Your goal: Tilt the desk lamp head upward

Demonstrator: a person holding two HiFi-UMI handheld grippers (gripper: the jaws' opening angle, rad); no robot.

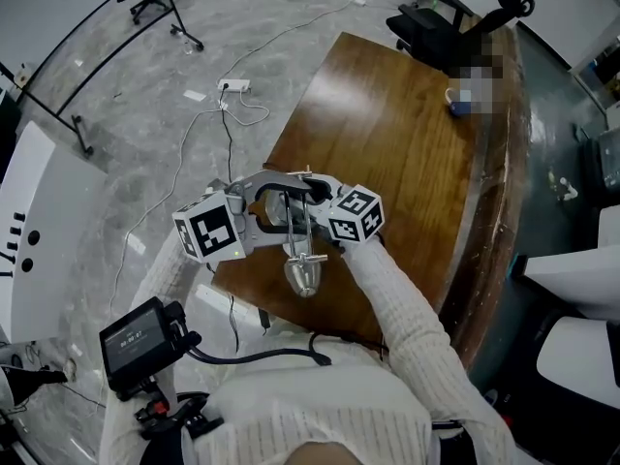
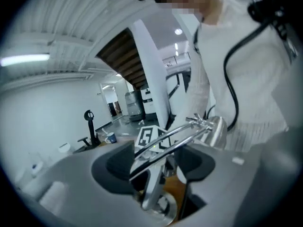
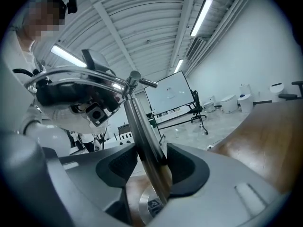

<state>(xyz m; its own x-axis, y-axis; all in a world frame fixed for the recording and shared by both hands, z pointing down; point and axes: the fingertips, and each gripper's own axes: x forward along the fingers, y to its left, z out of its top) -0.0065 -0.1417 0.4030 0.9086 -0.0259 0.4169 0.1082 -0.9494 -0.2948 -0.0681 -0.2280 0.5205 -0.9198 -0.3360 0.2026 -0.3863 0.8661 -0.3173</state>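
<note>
Grey left tool (image 2: 157,164): its jaws stood wide apart with neither pad pressing on anything, and the lamp's twin-rod arm ran through the gap between them.
Chrome lamp arm (image 2: 171,135): it was two thin parallel rods slanting up to the right across the left tool's gap, ending in a small cross-pin at the lamp head.
Lamp head (image 1: 305,275): this silver, bell-shaped part hung from the arm's end on the person's side of both tools, up and to the right of the left tool's jaws.
Lamp base (image 3: 150,203): a round metal disc lay flat on the surface directly beneath the right tool's jaws.
Lamp pole (image 3: 144,141): a polished metal tube rose from the base through the right tool's jaws, leaning a little, with a cross-pin at its top above that tool.
Right tool (image 3: 151,167): it was clamped on the lamp pole, with one dark pad against each side of the tube.
White knit sleeve (image 1: 407,308): it ran back from the right tool toward the person.
Wooden surface (image 1: 387,134): the brown, glossy top stretched away beyond both tools.
Mug (image 1: 457,103): it stood on the surface, well apart from the tools, near the far edge.
Black chair (image 1: 436,27): it stood past the surface's far end.
</note>
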